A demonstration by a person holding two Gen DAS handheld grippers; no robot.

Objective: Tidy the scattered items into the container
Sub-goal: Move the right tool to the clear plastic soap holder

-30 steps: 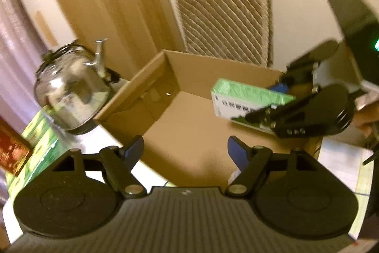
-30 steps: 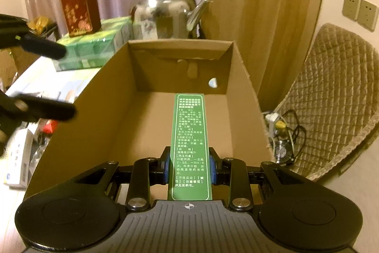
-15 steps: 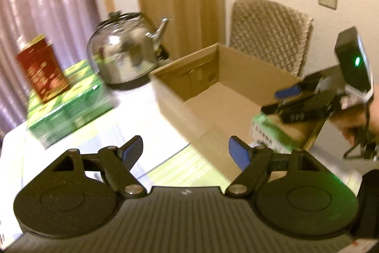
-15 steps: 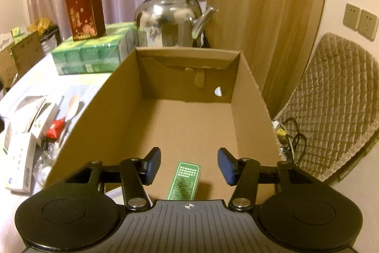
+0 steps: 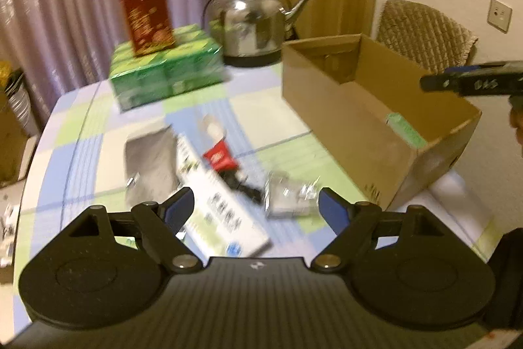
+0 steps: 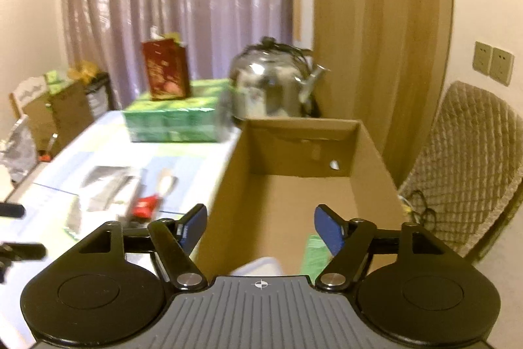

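Note:
The open cardboard box [image 5: 343,107] [image 6: 294,185] stands on the table's right side. A green box [image 5: 405,130] [image 6: 313,254] lies inside it, near a white item [image 6: 261,264]. My right gripper [image 6: 261,226] hangs over the box's near end, its jaws opening with nothing between them. My left gripper [image 5: 256,206] hovers over the scattered items, its jaws also opening and empty. Under it lie a long white box [image 5: 228,218], a red packet [image 5: 219,156] [image 6: 145,206], a silver pouch [image 5: 150,159] [image 6: 108,185] and a clear wrapper [image 5: 291,195].
A steel kettle [image 5: 251,22] [image 6: 271,87] stands behind the box. Left of it a green carton pack [image 5: 163,71] carries a red bag [image 5: 147,15]. A quilted chair [image 6: 464,169] is on the right by the wall. Curtains hang behind the table.
My right gripper let go of the green box, which dropped into the cardboard box, then drew back and rose. My left gripper swung left from the box to over the scattered items.

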